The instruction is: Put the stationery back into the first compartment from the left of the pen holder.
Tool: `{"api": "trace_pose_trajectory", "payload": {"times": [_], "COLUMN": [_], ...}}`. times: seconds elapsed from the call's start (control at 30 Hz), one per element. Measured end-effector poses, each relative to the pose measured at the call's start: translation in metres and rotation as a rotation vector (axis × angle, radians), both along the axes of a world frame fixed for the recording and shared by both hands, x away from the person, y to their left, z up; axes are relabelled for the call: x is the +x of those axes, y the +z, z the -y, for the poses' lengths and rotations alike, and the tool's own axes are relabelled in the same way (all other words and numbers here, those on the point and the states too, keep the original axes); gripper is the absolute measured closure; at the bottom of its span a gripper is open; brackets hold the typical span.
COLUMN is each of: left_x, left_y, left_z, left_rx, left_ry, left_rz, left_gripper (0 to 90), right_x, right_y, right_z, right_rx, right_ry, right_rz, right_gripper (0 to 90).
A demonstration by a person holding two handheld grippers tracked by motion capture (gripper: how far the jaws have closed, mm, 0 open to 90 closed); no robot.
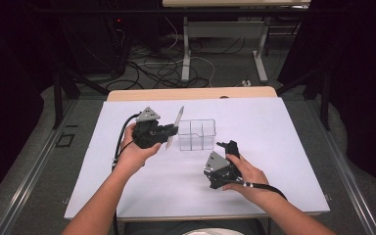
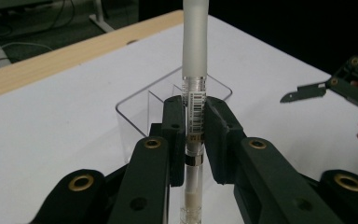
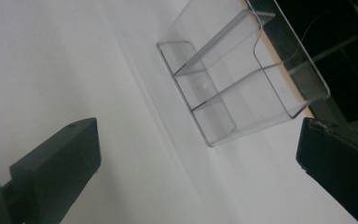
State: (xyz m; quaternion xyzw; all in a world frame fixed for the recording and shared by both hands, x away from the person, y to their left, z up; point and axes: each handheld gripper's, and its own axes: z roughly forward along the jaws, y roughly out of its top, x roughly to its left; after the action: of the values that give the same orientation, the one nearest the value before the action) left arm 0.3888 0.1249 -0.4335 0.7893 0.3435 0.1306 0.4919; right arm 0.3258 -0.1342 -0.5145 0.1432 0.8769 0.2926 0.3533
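A clear plastic organiser box (image 1: 197, 134) with several compartments stands empty on the white table top (image 1: 254, 127); I see the box (image 2: 142, 109) past the left jaws, and the box (image 3: 235, 88) again from the right side. My left gripper (image 1: 170, 131) sits just left of it, shut on a pen (image 1: 175, 127) with a frosted cap and clear barcoded barrel; the pen (image 2: 194, 70) stands upright between the jaws. My right gripper (image 1: 226, 145) is below and right of the box, open, nothing between its jaws. The right gripper's jaw tips (image 2: 307, 91) appear at the far right.
The white sheet covers most of the table, with a strip of bare wood (image 1: 191, 93) along the far edge. Beyond it are table legs (image 1: 186, 54) and cables (image 1: 152, 66) on the floor. Dark curtains close in both sides.
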Motion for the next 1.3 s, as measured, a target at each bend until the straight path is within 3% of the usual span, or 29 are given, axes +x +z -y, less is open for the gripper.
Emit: {"api": "trace_pose_trajectory", "payload": {"times": [0.33, 0.67, 0.83, 1.03, 1.3], "left_x": [0.009, 0.023, 0.029, 0.036, 0.044], "left_y": [0.01, 0.008, 0.005, 0.0, -0.01], "left_z": [-0.002, 0.008, 0.015, 0.024, 0.036], "left_rx": [-0.09, -0.148, -0.176, -0.172, -0.17], "left_ry": [0.082, 0.147, 0.172, 0.183, 0.2], "left_rz": [0.074, 0.102, 0.116, 0.134, 0.123], "left_gripper": [79.4, 79.4, 79.4, 79.4, 79.5], "right_x": [0.01, 0.019, 0.024, 0.023, 0.022], "right_y": [-0.003, -0.005, -0.007, -0.008, -0.009], "right_z": [0.015, 0.032, 0.043, 0.05, 0.054], "right_rx": [0.135, 0.277, 0.351, 0.392, 0.412], "right_ry": [-0.105, -0.182, -0.236, -0.268, -0.286], "right_rz": [-0.126, -0.18, -0.247, -0.267, -0.285], "right_gripper": [0.0, 0.0, 0.0, 0.0, 0.0]}}
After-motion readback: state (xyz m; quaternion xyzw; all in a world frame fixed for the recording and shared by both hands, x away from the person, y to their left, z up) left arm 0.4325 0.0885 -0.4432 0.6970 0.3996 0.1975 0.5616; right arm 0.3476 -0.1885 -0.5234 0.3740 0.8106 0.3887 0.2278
